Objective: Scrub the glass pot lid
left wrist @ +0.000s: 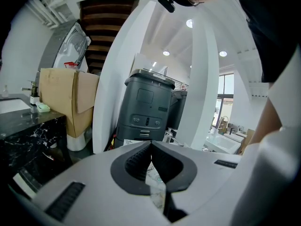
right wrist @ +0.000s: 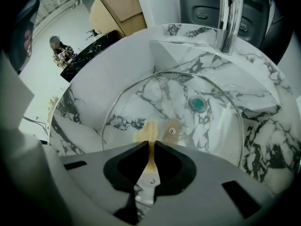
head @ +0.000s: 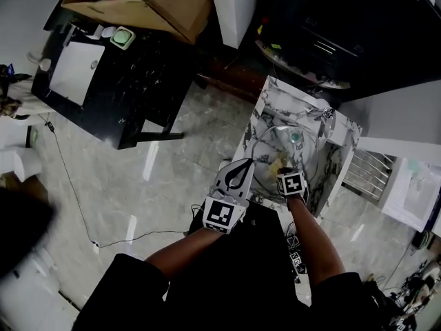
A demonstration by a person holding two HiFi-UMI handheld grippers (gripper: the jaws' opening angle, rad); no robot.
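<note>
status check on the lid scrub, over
Left gripper shut, empty, pointing away from the sink. Right gripper shut on tan pad, at the glass lid lying in the sink. Nothing in the way.

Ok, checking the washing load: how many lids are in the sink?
1. The glass pot lid lies in the marble sink, below the yellowish pad clamped in the right gripper; no other shows through it.

Colours and patterns at the sink
We see a white sink (right wrist: 263, 140) veined in black, a teal drain (right wrist: 198, 104), a tan sponge (right wrist: 149, 132), a clear lid (right wrist: 155, 95), a brown box (head: 172, 5) and a black, white-flecked table (head: 148, 81).
</note>
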